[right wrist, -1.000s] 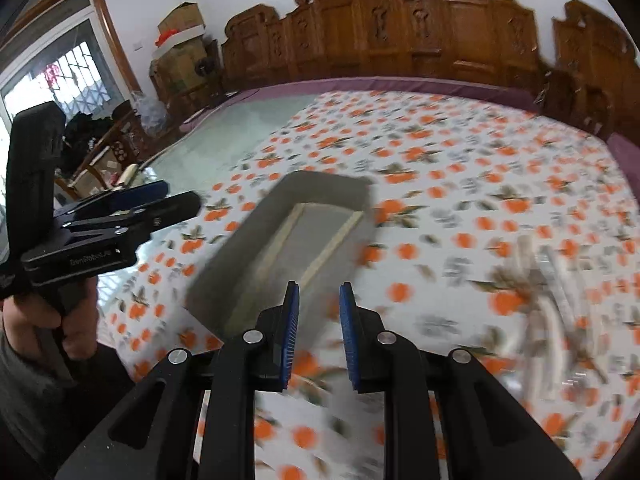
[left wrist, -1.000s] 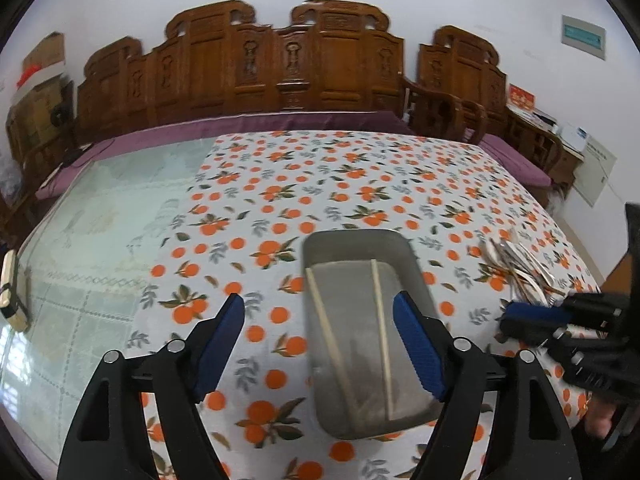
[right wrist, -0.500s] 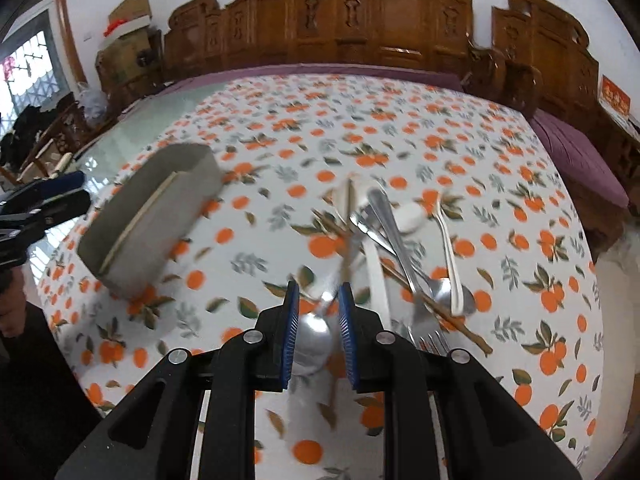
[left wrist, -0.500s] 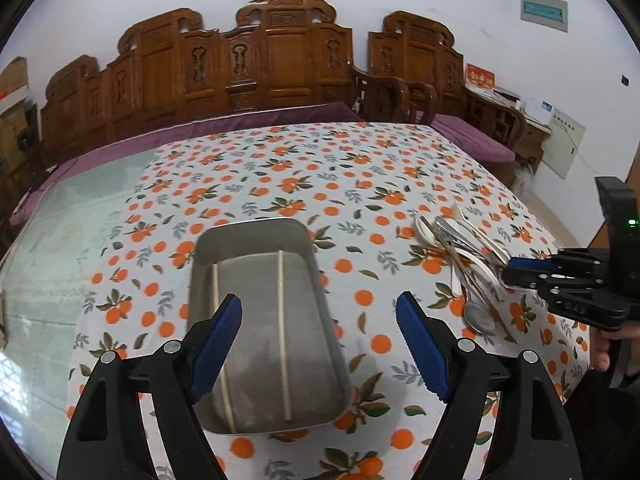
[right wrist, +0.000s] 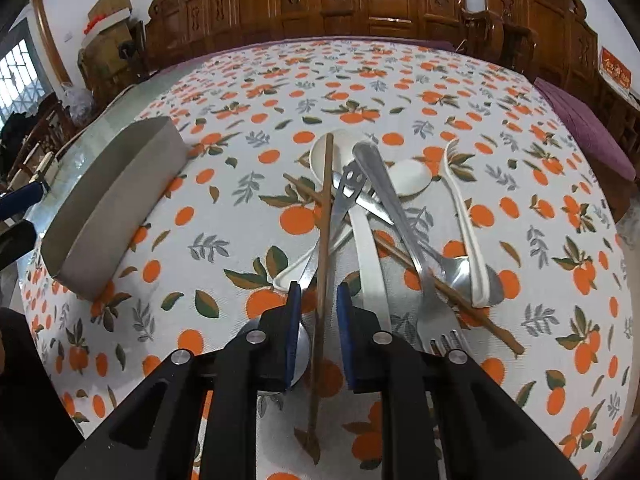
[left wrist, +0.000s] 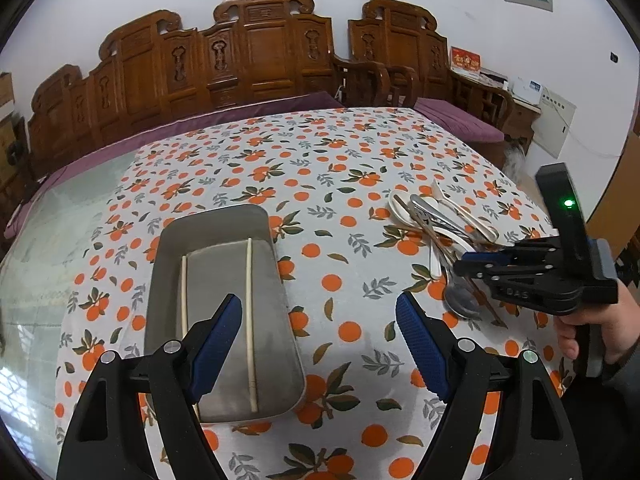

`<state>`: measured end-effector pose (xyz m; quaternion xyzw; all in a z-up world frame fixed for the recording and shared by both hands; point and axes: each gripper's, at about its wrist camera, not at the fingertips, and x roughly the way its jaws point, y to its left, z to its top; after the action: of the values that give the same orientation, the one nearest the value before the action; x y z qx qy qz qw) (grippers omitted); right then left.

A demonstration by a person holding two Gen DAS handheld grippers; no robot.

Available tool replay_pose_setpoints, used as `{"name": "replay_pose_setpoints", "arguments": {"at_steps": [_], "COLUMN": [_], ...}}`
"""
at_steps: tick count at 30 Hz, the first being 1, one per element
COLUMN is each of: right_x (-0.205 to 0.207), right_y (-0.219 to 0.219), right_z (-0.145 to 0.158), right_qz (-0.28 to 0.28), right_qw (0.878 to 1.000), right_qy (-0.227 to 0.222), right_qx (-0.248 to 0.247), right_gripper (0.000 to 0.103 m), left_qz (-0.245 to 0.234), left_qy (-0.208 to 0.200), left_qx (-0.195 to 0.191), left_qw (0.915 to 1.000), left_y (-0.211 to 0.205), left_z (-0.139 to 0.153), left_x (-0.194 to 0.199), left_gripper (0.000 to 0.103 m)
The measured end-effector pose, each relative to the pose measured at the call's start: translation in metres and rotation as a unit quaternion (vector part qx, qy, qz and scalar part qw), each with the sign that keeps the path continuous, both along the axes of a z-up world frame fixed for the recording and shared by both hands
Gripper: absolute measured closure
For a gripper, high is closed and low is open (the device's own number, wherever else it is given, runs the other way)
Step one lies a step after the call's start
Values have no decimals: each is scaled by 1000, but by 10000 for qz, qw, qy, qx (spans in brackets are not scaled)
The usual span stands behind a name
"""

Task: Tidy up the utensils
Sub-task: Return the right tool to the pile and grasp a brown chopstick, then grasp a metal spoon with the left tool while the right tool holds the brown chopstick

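A grey metal tray (left wrist: 168, 248) lies on the orange-print tablecloth and holds two pale chopsticks (left wrist: 250, 320). My left gripper (left wrist: 318, 340) is open and empty above the tray's near right corner. A heap of utensils (right wrist: 380, 216) lies to the right: metal spoons, a fork, white spoons and brown chopsticks. My right gripper (right wrist: 318, 304) hovers low over the heap with its fingers slightly apart on either side of a brown chopstick (right wrist: 324, 216), not clamped on it. The right gripper also shows in the left wrist view (left wrist: 464, 264), and the tray in the right wrist view (right wrist: 116, 200).
The tablecloth (left wrist: 320, 168) covers a glass-topped table, with bare glass (left wrist: 48, 240) at the left. Carved wooden chairs (left wrist: 256, 48) line the far edge. A purple cushion (left wrist: 460, 120) sits at the back right.
My right gripper has swung from the tray over to the utensil heap and dropped low around a brown chopstick. My left gripper has shifted to the right of the tray.
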<state>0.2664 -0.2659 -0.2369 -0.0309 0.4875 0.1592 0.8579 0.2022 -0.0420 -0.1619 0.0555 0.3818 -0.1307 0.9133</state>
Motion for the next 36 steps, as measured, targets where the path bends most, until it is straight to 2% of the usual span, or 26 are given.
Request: {"name": "replay_pose_setpoints", "arguments": {"at_steps": [2, 4, 7, 11, 15, 20, 30, 36], "right_x": [2, 4, 4, 2, -2, -3, -3, -3], "right_y": [2, 2, 3, -2, -18, -42, -73, -77], "right_z": [-4, -7, -10, -5, 17, 35, 42, 43], "right_qz": [10, 20, 45, 76, -58, -351, -642, -684], "right_qw": [9998, 9998, 9996, 9999, 9991, 9964, 9932, 9923], "right_qy": [-27, 2, 8, 11, -275, -566, -769, -785], "right_qx": [-184, -200, -291, -111, 321, 517, 585, 676], "right_gripper": [84, 93, 96, 97, 97, 97, 97, 97], "left_qz": [-10, -24, -35, -71, -135, -282, -461, -345], "left_qy": [-11, 7, 14, 17, 88, 219, 1068, 1468], "left_qx": [19, 29, 91, 264, 314, 342, 128, -119], "left_qw": [10000, 10000, 10000, 9996, 9994, 9988, 9931, 9885], "left_y": [-2, -4, -8, -18, -30, -57, -113, -128], "left_z": [0, -1, -2, -5, -6, -15, -60, -78], "left_x": [-1, 0, 0, 0, 1, 4, 26, 36], "left_gripper": [27, 27, 27, 27, 27, 27, 27, 34]}}
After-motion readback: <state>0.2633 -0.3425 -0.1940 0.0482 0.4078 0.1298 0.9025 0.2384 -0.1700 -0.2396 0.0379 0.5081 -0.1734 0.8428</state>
